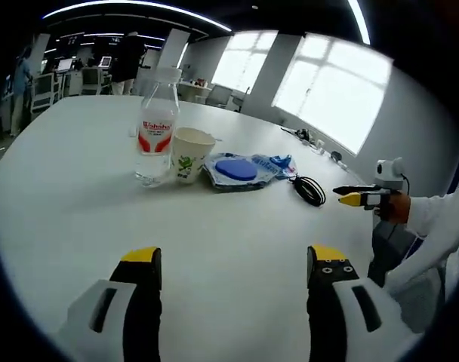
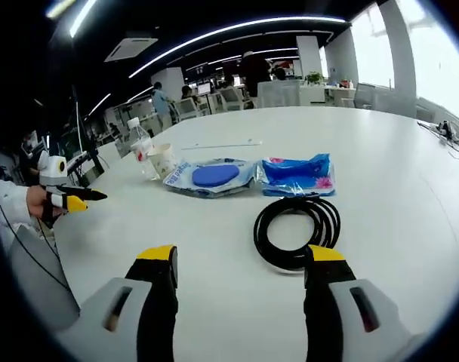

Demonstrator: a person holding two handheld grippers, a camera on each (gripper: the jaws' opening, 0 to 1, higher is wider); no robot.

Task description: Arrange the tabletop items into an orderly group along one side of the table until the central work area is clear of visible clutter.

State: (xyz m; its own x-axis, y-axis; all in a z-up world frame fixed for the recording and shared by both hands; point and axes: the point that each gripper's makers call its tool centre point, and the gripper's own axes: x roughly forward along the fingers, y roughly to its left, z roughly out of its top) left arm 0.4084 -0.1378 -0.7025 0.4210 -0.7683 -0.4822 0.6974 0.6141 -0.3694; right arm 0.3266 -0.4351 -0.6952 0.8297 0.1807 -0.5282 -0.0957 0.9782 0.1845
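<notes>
Clear water bottle (image 1: 155, 128) stands touching paper cup (image 1: 192, 154), contents unseen; blue-disc packet (image 1: 237, 171) beside. Both grippers (image 1: 233, 264) (image 2: 241, 260) gape, empty.

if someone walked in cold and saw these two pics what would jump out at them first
Probably the row of items on the big white table: a clear water bottle with a red label, a paper cup right beside it, then a flat blue disc on a plastic wrapper and a blue packet. In the right gripper view, a coiled black cable lies nearest, just ahead of the open right gripper.
</notes>
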